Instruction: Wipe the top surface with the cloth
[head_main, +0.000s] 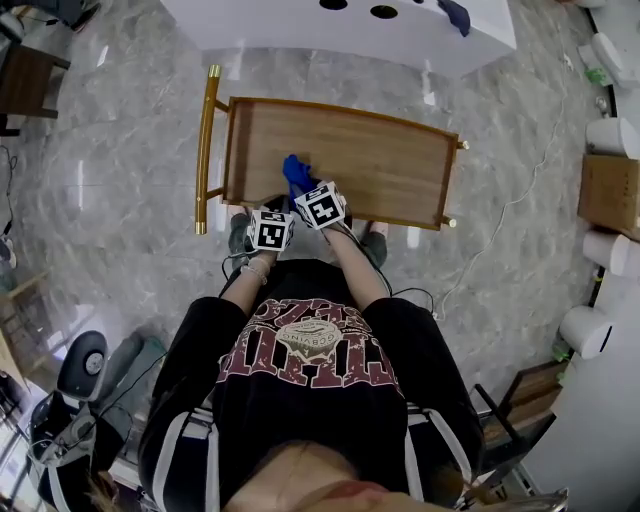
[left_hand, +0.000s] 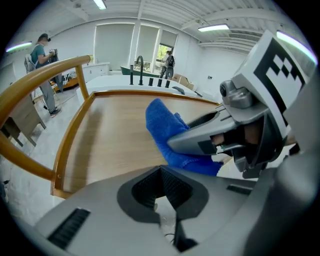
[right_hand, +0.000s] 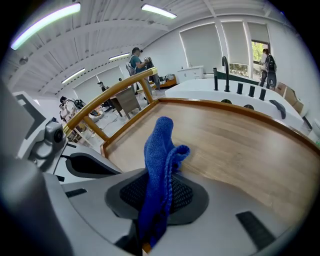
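**Ana:** Where is the cloth (head_main: 295, 172)?

**Ben:** It is blue. In the head view it is a bit left of the middle, in the upper half of the frame. It sits over the near side of the wood top (head_main: 390, 170).

**Ana:** What holds it?

**Ben:** The right gripper (head_main: 304, 189). Its jaws are squeezed tight on the cloth. In the right gripper view the cloth runs down between the jaws. The rest sticks up in the middle of the frame, and the tip folds over.

**Ana:** Does the cloth touch the wood?

**Ben:** I cannot tell. Most of it stands up above the wood.

**Ana:** And the left gripper (left_hand: 161, 186)?

**Ben:** Its jaws are pressed together with nothing in them. In the head view it is just beside the right gripper, down and to the left, by the near rim (head_main: 300, 208) of the top. In its own view the cloth is up and to the right of its jaws. The cloth does not touch them.

**Ana:** What else is there?

**Ben:** A gold handle (head_main: 205, 150) runs along the left end of the top. The grey floor (head_main: 120, 200) is all around it.
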